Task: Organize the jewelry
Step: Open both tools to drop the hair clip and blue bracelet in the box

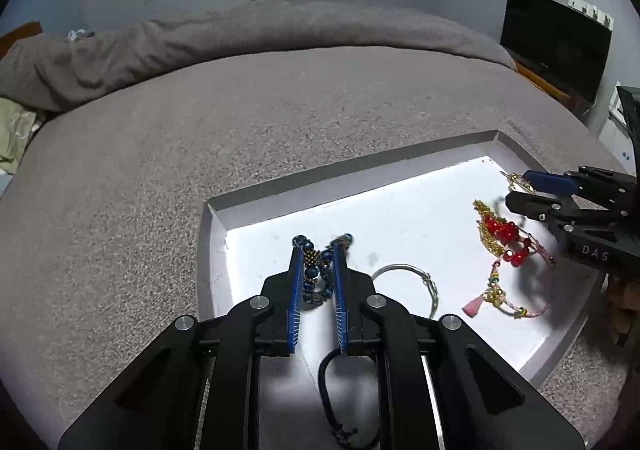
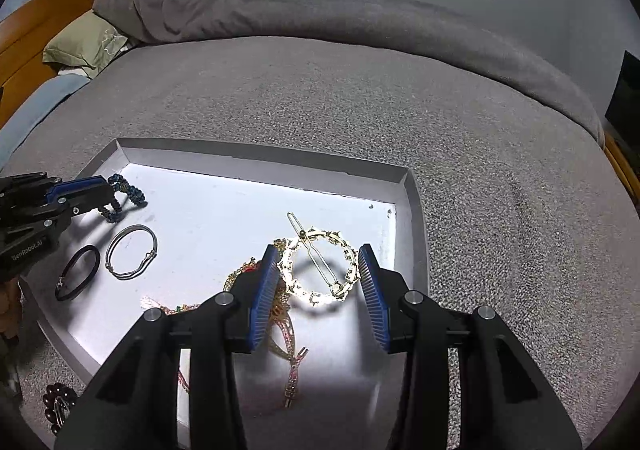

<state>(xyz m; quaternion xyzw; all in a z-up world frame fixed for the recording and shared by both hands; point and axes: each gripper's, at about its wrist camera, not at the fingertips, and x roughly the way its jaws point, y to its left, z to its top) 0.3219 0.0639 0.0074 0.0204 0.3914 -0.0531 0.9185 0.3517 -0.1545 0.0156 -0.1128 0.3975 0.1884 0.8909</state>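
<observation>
A white tray (image 1: 256,206) lies on the grey bed. My left gripper (image 1: 317,250) is shut on a blue beaded bracelet (image 1: 312,270) and holds it over the tray's left side; it also shows in the right wrist view (image 2: 124,190). My right gripper (image 2: 318,262) is open around a round gold hair clip (image 2: 320,270) with a long pin, which lies on the tray (image 2: 412,210). In the tray are a silver bangle (image 1: 412,282), a black hair tie (image 1: 340,402), and a heap of red beads, gold chain and a pink cord (image 1: 504,242).
The grey blanket (image 1: 200,130) surrounds the tray. A dark brown bead piece (image 2: 58,404) lies on the bed left of the tray. A rolled duvet and pillow (image 2: 88,46) lie at the far side. A TV (image 1: 556,46) stands to the right.
</observation>
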